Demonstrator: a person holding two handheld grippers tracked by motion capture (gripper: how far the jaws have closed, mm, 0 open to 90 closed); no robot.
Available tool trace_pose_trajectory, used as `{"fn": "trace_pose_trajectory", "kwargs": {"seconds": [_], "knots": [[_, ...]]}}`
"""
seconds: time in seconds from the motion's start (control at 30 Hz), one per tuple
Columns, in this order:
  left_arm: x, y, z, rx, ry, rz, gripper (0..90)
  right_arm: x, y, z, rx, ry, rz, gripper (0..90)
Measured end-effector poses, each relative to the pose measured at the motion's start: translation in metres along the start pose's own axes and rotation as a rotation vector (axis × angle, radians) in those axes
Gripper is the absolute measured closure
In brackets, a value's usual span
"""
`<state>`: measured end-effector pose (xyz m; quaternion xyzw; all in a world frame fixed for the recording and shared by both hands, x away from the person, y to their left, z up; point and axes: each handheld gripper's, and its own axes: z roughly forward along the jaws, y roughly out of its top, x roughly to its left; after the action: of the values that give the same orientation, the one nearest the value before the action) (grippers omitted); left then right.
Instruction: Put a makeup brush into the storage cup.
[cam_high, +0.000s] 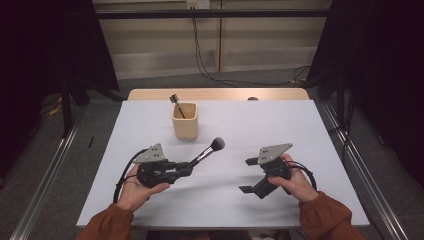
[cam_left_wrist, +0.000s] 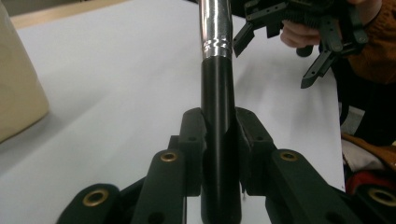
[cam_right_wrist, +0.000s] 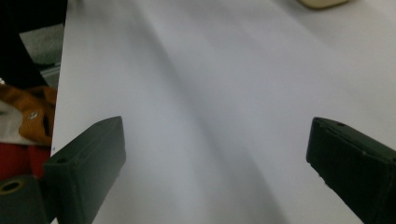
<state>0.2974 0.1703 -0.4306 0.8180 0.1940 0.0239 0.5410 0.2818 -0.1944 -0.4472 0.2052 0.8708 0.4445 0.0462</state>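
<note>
One round-headed makeup brush (cam_high: 209, 150) with a black handle and chrome ferrule is clamped in my left gripper (cam_high: 184, 169), lifted near the beige square holder cup (cam_high: 185, 121), which already holds a second black-handled brush (cam_high: 176, 105). My right gripper (cam_high: 250, 175) hangs spread, empty. Judged remaining: insert the brush.

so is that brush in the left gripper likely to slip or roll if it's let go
The makeup brush looks stiff and light. Its round, glossy handle may slip in the left hand-held gripper. Released on the table, it would probably roll.
</note>
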Motion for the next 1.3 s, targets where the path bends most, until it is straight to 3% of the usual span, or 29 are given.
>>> {"fn": "trace_pose_trajectory", "kwargs": {"seconds": [0.13,0.3,0.37,0.43,0.53,0.63,1.3], "knots": [[-0.003,0.000,0.001,-0.039,0.011,0.036,74.6,0.002,0.002,-0.001,-0.088,-0.041,-0.006,4.0],[-0.006,0.001,0.003,-0.076,-0.003,0.033,74.6,0.003,0.004,-0.001,-0.143,-0.054,-0.013,3.8],[-0.007,0.001,0.004,-0.086,0.014,0.054,74.6,0.004,0.004,-0.001,-0.173,-0.059,-0.010,3.9],[-0.007,0.002,0.004,-0.104,0.007,0.042,74.5,0.004,0.005,-0.002,-0.193,-0.064,-0.012,3.9],[-0.008,0.003,0.004,-0.110,0.015,0.043,74.5,0.005,0.007,-0.003,-0.238,-0.097,-0.025,4.3],[-0.009,0.003,0.005,-0.104,0.028,0.052,74.6,0.006,0.008,-0.004,-0.268,-0.099,-0.032,4.3],[-0.017,0.008,0.014,-0.130,-0.016,0.064,74.6,0.015,0.021,-0.001,-0.418,-0.002,0.019,3.4]]}}
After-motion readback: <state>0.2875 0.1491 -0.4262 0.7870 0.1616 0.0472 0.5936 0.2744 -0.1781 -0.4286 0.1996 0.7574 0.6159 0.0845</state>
